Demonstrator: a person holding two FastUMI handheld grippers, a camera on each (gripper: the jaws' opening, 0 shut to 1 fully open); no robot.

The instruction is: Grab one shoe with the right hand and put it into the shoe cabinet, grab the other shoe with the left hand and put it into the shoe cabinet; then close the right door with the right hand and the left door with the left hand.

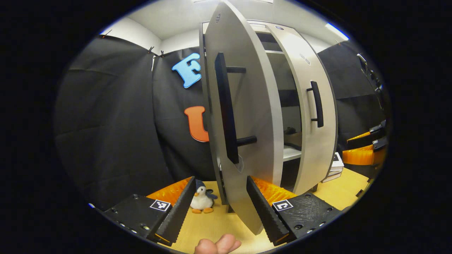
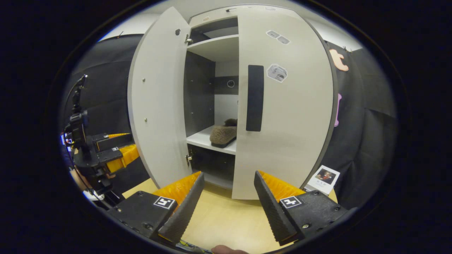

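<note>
The grey shoe cabinet point(image 2: 286, 116) stands ahead. Its right door point(image 2: 289, 141) faces me nearly closed, black handle point(image 2: 255, 98) upright. Its left door point(image 2: 155, 106) swings wide. A brown fuzzy shoe point(image 2: 223, 134) lies on the white shelf point(image 2: 201, 140), a second one point(image 2: 231, 122) just behind it. My right gripper point(image 2: 227, 208) is open, a little short of the right door. In the left gripper view the left door point(image 1: 247, 116) is seen almost edge-on with its long black handle point(image 1: 226, 106). My left gripper point(image 1: 220, 211) is open, the door's lower edge between its fingers.
A small penguin plush point(image 1: 201, 200) sits on the wooden floor point(image 1: 212, 225) by the cabinet's left foot. A booklet with a photo point(image 2: 325, 178) leans at the cabinet's right. The other gripper point(image 2: 113, 150) and the hand holding it are at the far left of the right gripper view.
</note>
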